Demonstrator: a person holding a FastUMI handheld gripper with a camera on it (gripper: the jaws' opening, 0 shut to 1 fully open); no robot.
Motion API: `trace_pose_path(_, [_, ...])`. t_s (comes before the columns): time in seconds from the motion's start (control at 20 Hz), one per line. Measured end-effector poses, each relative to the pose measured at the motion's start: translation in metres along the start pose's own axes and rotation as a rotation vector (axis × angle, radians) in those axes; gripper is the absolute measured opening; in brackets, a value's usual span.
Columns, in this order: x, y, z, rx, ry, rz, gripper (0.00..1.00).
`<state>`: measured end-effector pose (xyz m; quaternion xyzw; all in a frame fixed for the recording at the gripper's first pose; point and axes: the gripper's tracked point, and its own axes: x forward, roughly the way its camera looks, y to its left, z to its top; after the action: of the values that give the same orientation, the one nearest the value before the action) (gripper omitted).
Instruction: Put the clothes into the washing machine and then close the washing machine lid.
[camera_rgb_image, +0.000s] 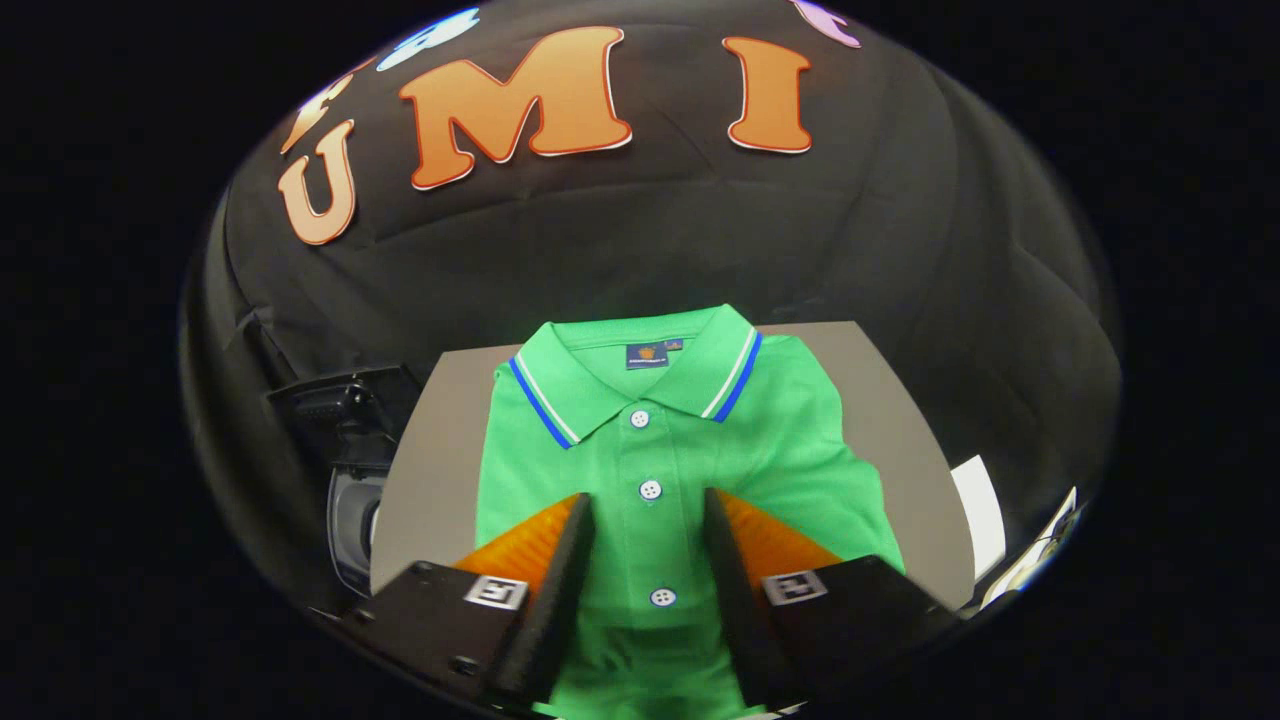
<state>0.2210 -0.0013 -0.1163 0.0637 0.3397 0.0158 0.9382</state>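
The claw (648, 515) hangs over the front of a shirt with its two fingers (565, 560) spread apart, nothing caught between them and neither finger pressing on the cloth as far as I can see. Each finger is dark on its inner face and ribbed orange on its outer side, and each carries a small square black-and-white marker (496, 591) near its base. In the gap between the fingers runs the button strip of the green polo shirt (670, 470), with one white button (662, 597) low down between the fingers, a second one (650, 489) just ahead of the tips, and a third up by the collar. The shirt lies flat and neatly folded, face up, its collar (640, 365) pointing away from the claw; the collar has a white and blue stripe along its edge and a small dark tag inside the neck. The shirt rests on a grey table (440, 460) that shows on both sides of it and beyond the collar. Off to the left of the claw, beside the table's edge and lower than its top, stands the washing machine (350, 470), dark on top with a pale round part below it; I cannot tell how its lid sits. To the right of the claw, past the table's edge, there is something white and flat (985, 515) that I cannot make out. Behind everything hangs the black cloth wall (900, 230).
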Motion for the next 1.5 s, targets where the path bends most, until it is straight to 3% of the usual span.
trace_pose_path(0.05, [0.000,-0.001,0.001,-0.011,-0.001,0.007,0.61])
trace_pose_path(0.15, [-0.002,-0.002,-0.001,-0.034,0.007,-0.005,0.48])
trace_pose_path(0.25, [-0.001,0.009,0.000,-0.047,0.015,0.003,0.48])
trace_pose_path(0.35, [-0.002,0.005,-0.001,-0.051,-0.003,-0.001,0.26])
trace_pose_path(0.5, [-0.001,0.007,0.000,-0.048,-0.005,0.003,0.26])
trace_pose_path(0.6, [0.001,0.007,0.003,-0.050,-0.022,-0.007,0.16])
trace_pose_path(0.85, [-0.007,0.009,0.002,-0.065,-0.055,0.013,0.16])
trace_pose_path(1.15, [-0.031,0.010,0.020,-0.023,-0.195,0.061,0.16])
trace_pose_path(1.5, [-0.093,0.040,0.038,-0.027,-0.330,0.102,0.15])
